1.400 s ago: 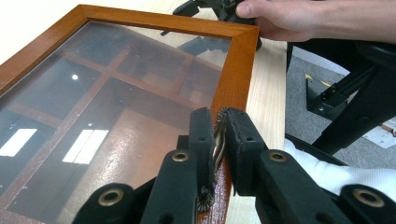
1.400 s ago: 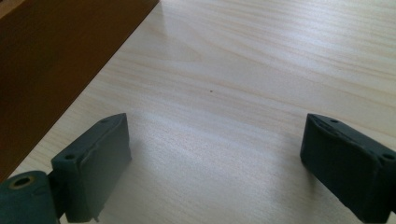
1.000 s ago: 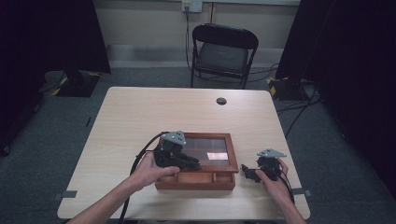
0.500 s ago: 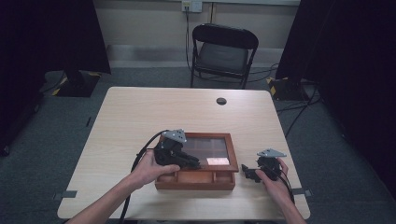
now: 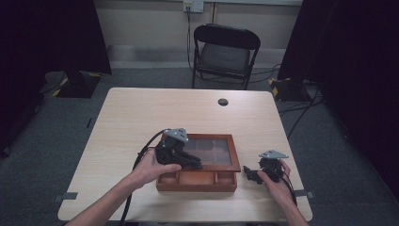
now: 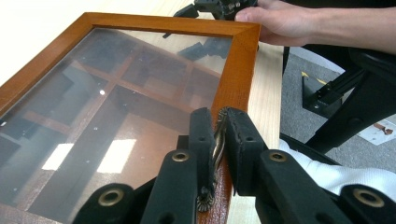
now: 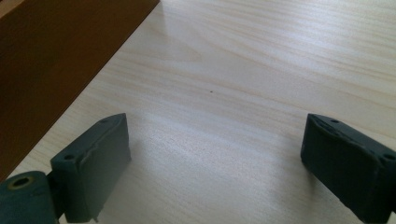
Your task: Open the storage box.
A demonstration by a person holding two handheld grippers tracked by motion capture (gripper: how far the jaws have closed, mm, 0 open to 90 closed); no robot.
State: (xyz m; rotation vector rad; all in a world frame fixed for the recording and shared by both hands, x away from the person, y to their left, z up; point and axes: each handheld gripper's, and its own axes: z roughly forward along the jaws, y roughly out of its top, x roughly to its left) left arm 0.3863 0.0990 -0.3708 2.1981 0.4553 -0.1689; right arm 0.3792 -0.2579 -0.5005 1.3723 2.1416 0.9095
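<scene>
Pinching a small brass latch [image 6: 215, 144] on the glass-paned wooden box lid [image 6: 240, 65], the left gripper [image 6: 219, 140] clamps it; the right gripper [image 7: 215, 163] gapes released over the pale wooden table [image 7: 261, 70].

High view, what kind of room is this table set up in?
Probably a recording studio or lab: black curtains flank a bare wall, cables trail over grey carpet, and a folding chair faces one wooden table.

One box [image 5: 197, 181] (glass-lidded), two grippers, one chair [image 5: 225, 55].
</scene>
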